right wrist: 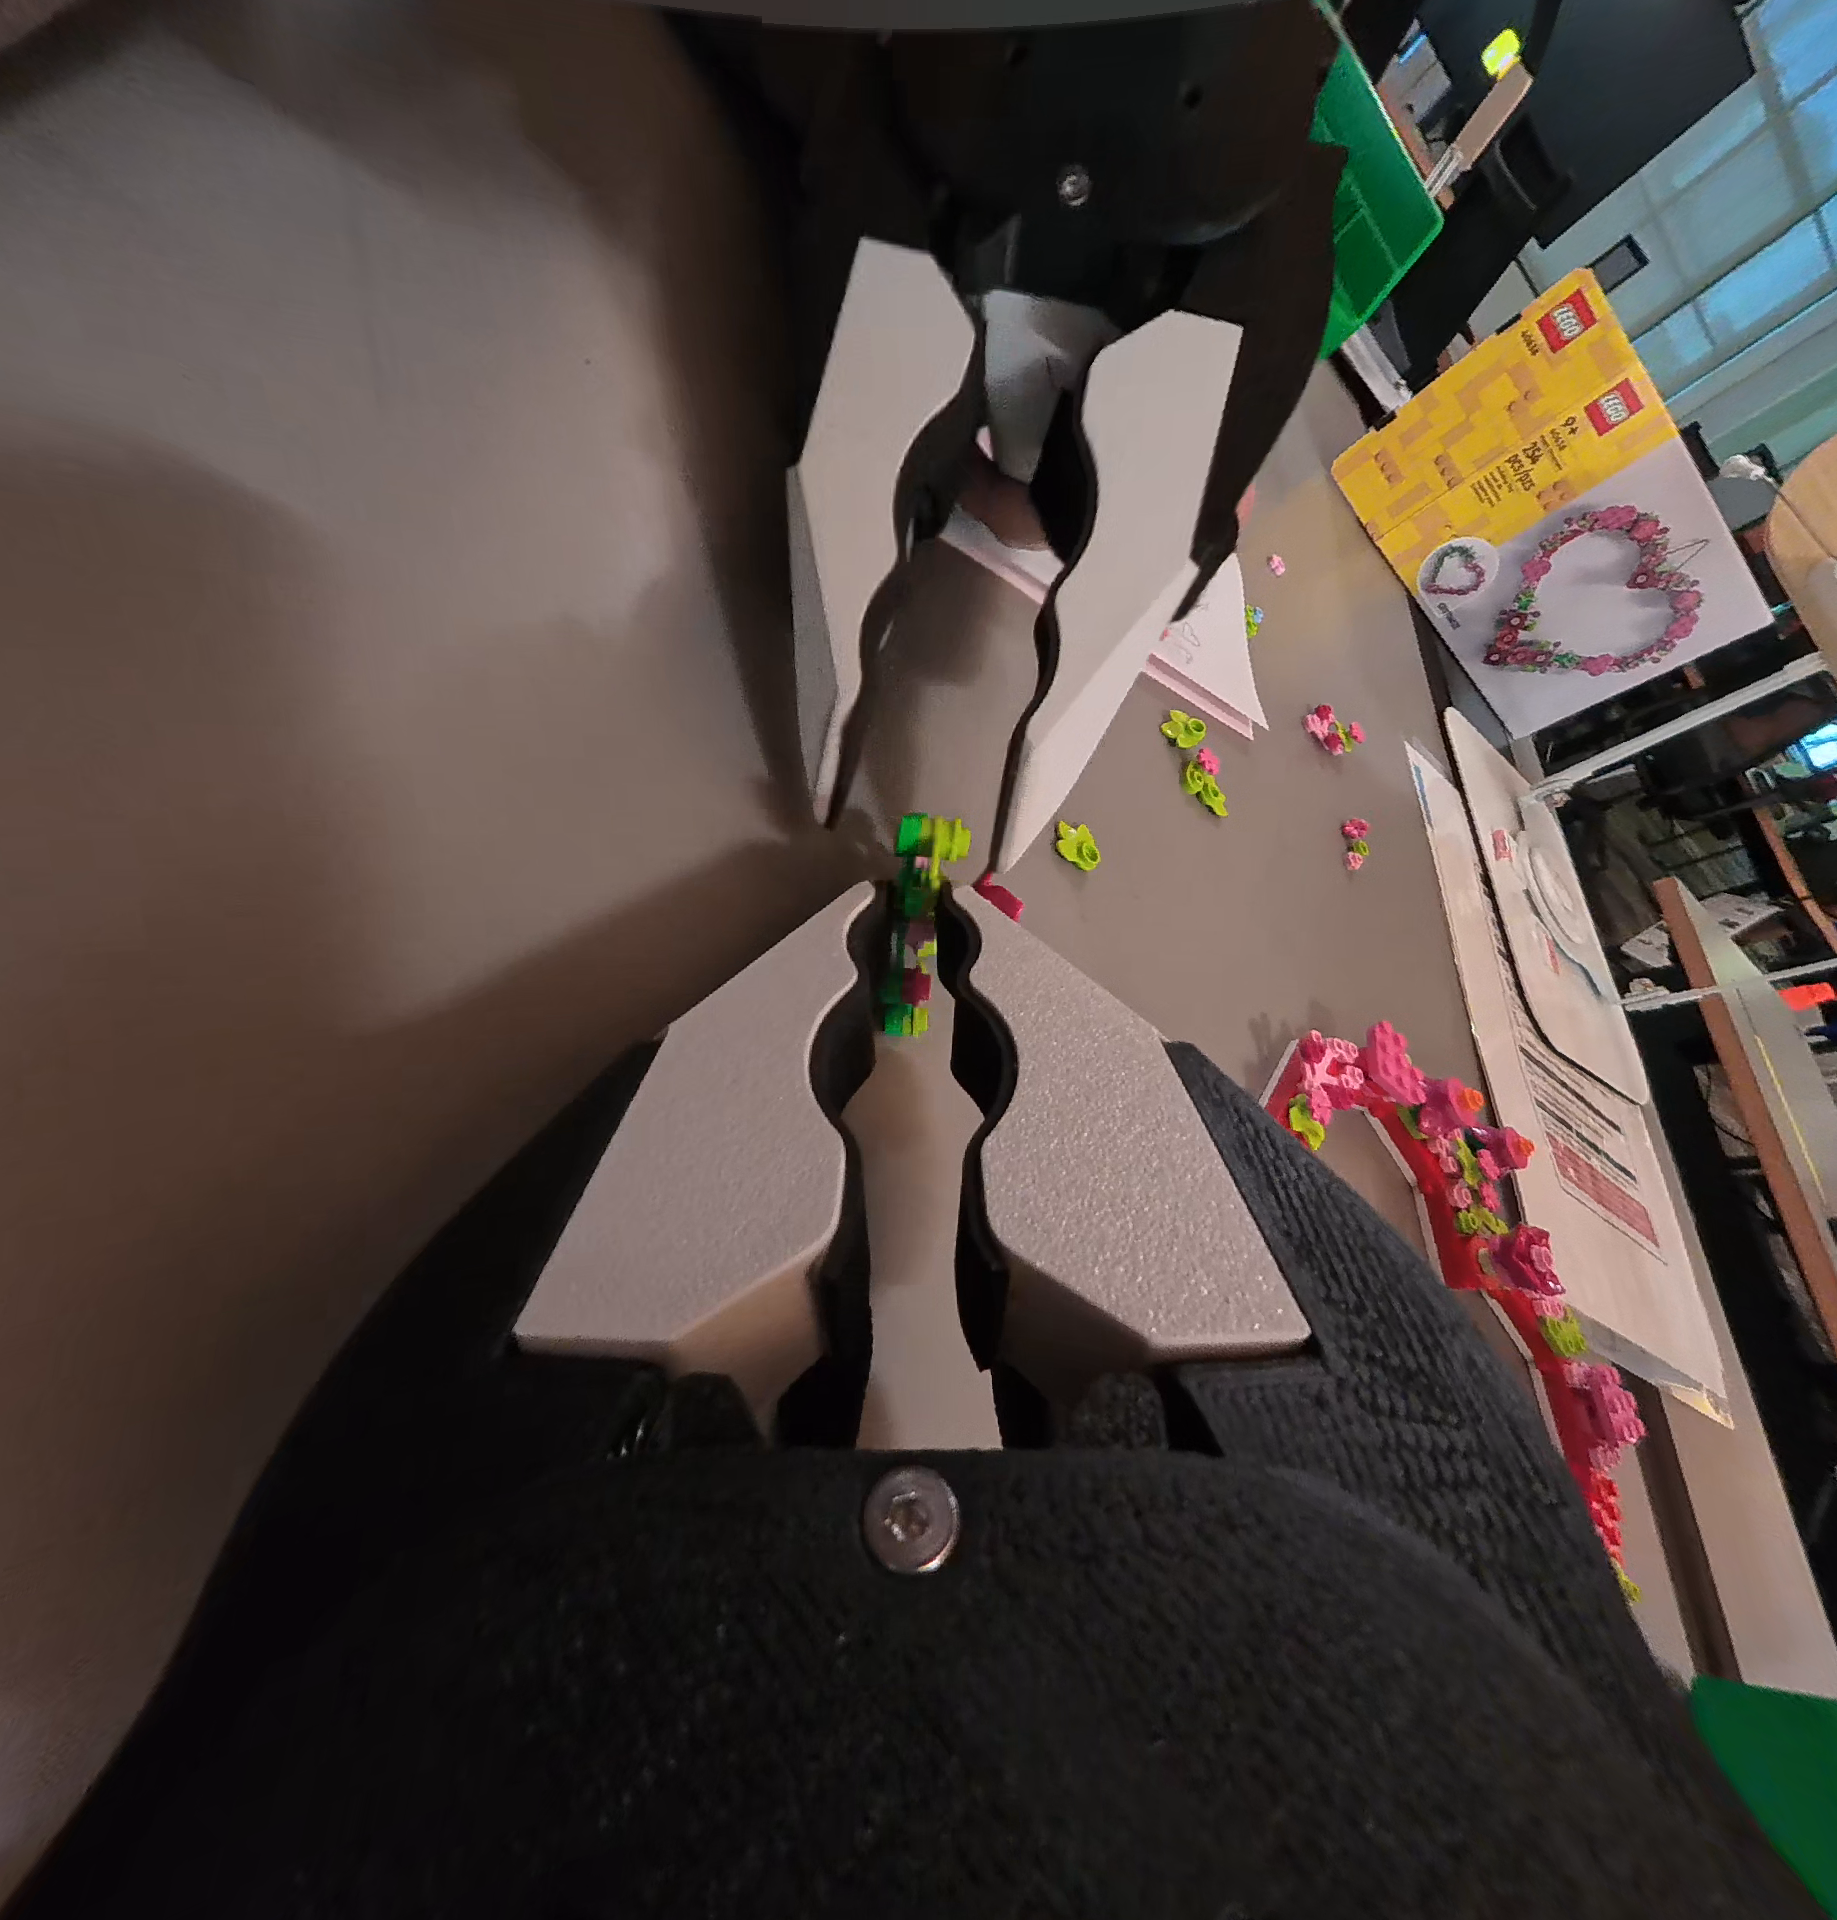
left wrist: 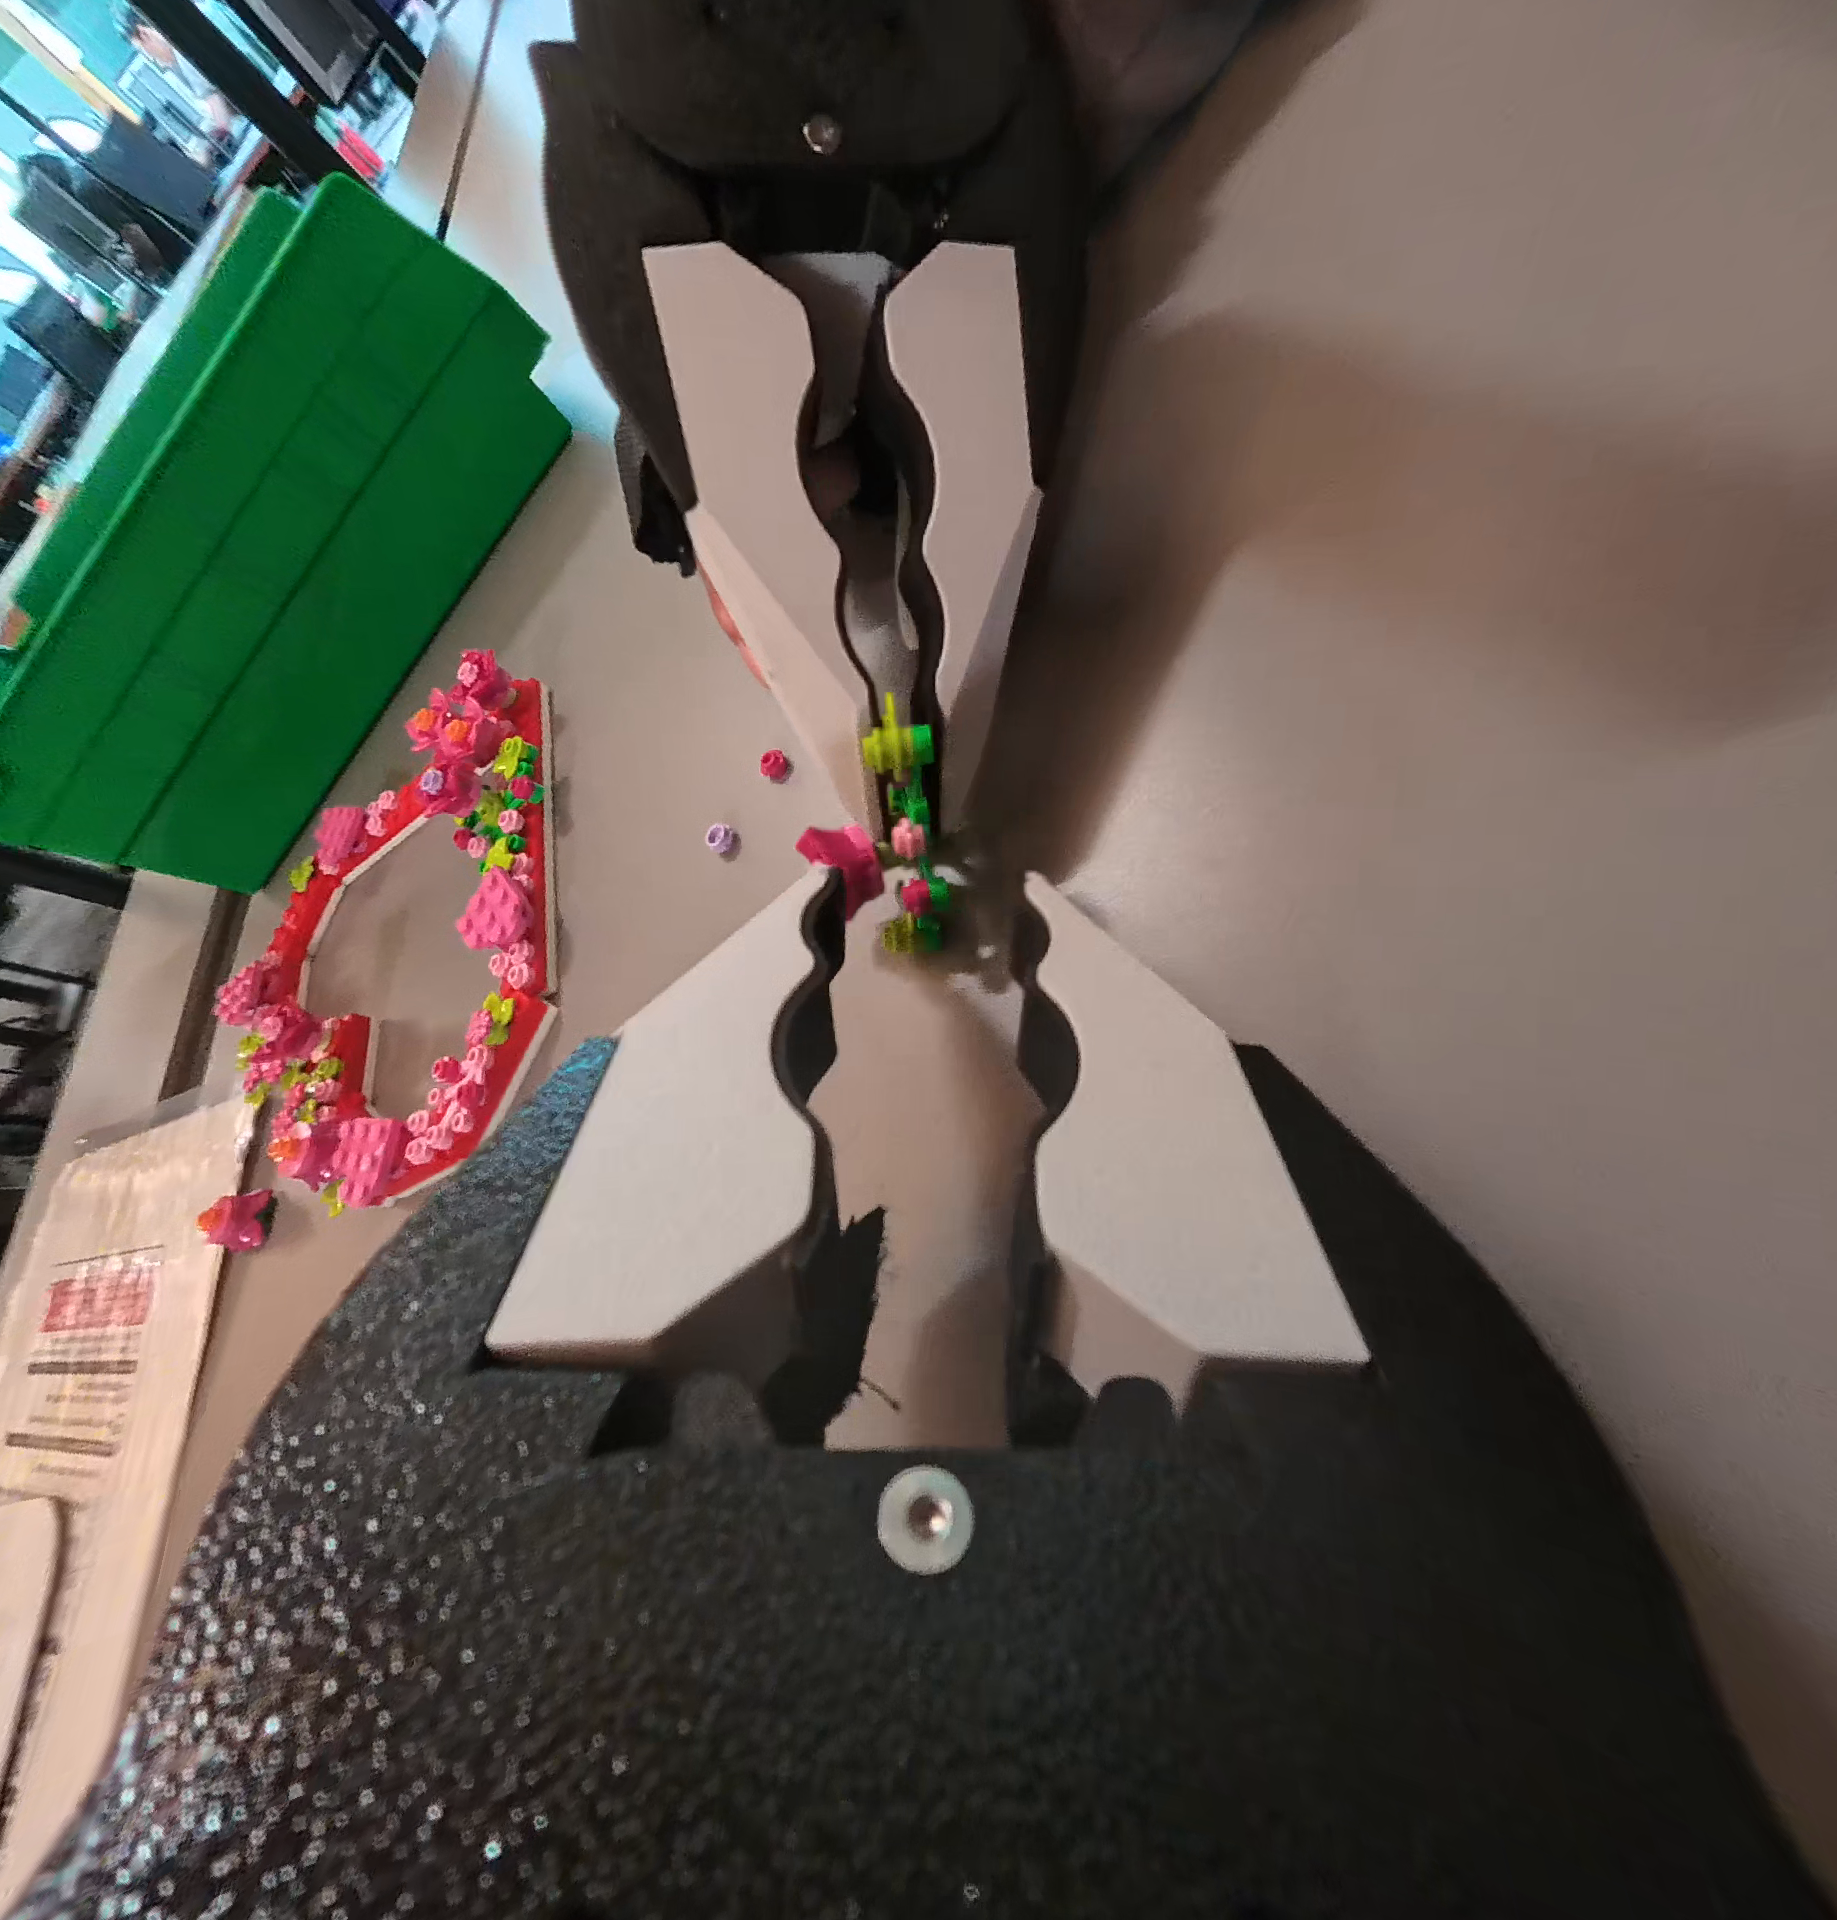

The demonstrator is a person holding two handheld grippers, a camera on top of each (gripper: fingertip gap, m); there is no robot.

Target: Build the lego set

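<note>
Black textured housing fills the bottom of both wrist views. From it the left hand-held gripper (left wrist: 924,894) reaches forward with its fingers spread; a magenta flower piece (left wrist: 841,857) is seen at the tip of its left finger, contact unclear. The right hand-held gripper (right wrist: 909,914) is seen pinching a small green sprig (right wrist: 912,961) of green, lime and pink pieces, fingers nearly pressed together around it. In the left wrist view the right hand-held gripper comes in from the top, tip to tip with the left one, the sprig (left wrist: 909,831) held between its narrow fingers. Both are held over the grey tabletop (left wrist: 1413,727).

A red heart-shaped frame (left wrist: 394,935), covered in pink flowers and lime leaves, lies flat on the tabletop to the left in the left wrist view; in the right wrist view the frame (right wrist: 1475,1226) is at lower right. Two loose studs, magenta (left wrist: 777,765) and lilac (left wrist: 723,838), lie between frame and grippers. A loose pink flower (left wrist: 236,1218) lies near the frame's lower end, beside a printed sheet (left wrist: 93,1382). A green bin (left wrist: 270,540) stands behind the frame. Lime leaf pieces (right wrist: 1078,844) and pink clusters (right wrist: 1332,727) are scattered on the tabletop. A yellow set box (right wrist: 1537,499) stands at the far edge.
</note>
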